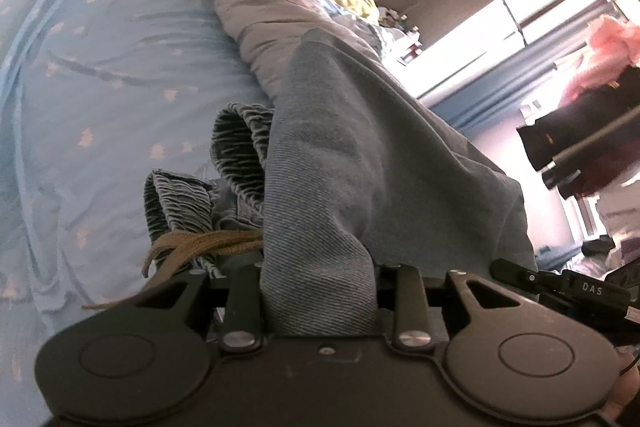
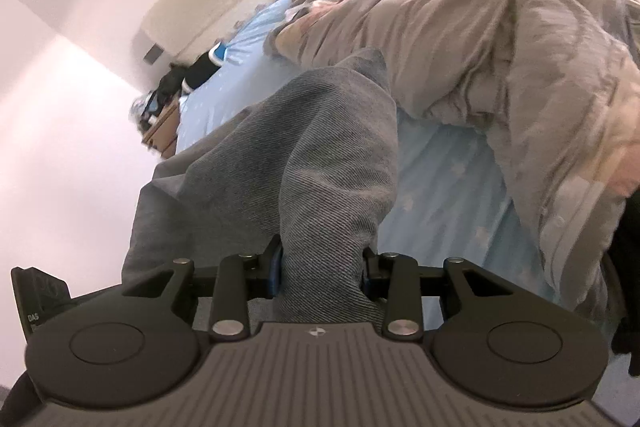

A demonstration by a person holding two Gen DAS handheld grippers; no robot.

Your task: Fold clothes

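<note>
A pair of blue-grey denim trousers (image 1: 340,163) is held up over the bed between both grippers. My left gripper (image 1: 320,291) is shut on a fold of the denim; the gathered elastic waistband (image 1: 236,147) and a tan drawstring (image 1: 200,243) hang just left of it. My right gripper (image 2: 320,271) is shut on another fold of the same trousers (image 2: 320,155), which rises in a ridge from the jaws. The fingertips of both grippers are hidden by the cloth.
A light blue patterned bedsheet (image 1: 100,67) covers the bed below. A crumpled grey-beige duvet (image 2: 500,47) lies along the bed beyond the trousers. A wooden bedside table (image 2: 160,135) with clutter stands by the wall. Dark and pink clothes (image 1: 592,99) hang at right.
</note>
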